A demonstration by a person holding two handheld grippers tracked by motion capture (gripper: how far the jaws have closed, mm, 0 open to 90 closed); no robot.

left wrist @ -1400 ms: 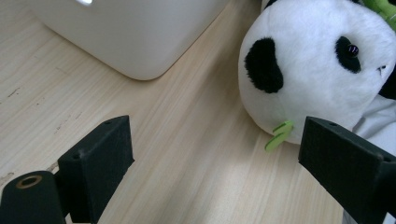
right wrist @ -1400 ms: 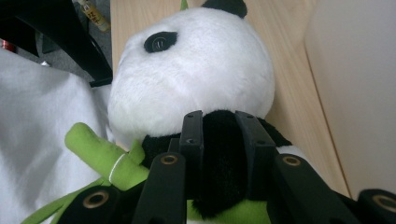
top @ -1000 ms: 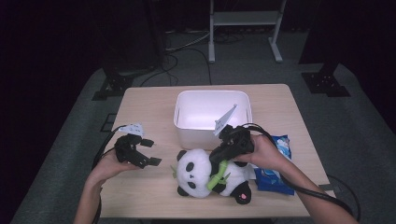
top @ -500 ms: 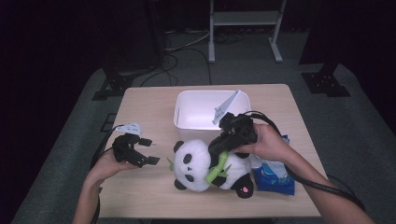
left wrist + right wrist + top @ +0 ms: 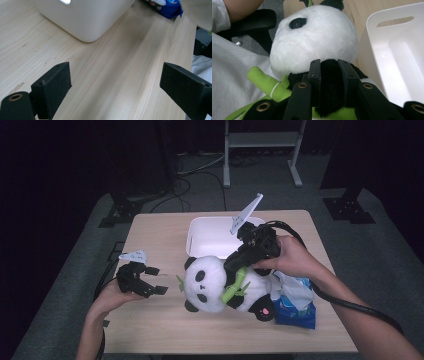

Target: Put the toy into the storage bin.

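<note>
**Now: panda plush in the right gripper, above the table**

Right gripper point(image 5: 239, 266): jaws clamped on a fold of black fur at the shoulder of the black-and-white plush panda point(image 5: 220, 285), as the right gripper view shows, with the black pile squeezed between the 2 pads. The panda's white head point(image 5: 314, 40) sits just beyond the jaws; its green fabric bamboo stalk point(image 5: 268, 83) lies beside them.

High view: panda sits in front of the white rectangular plastic bin point(image 5: 210, 237), head toward the left gripper, 1 foot with a pink pad near the table's front. Its right side overlaps the blue plastic packet point(image 5: 297, 312). Whether its underside touches the light wooden table point(image 5: 165, 330) I cannot tell.

Left gripper point(image 5: 152, 280): jaws spread wide, nothing between them, bare wood beneath in the left gripper view. It is low over the table's left part, just left of the panda's head, not touching it. The bin's rounded corner point(image 5: 92, 30) lies ahead of it.
</note>
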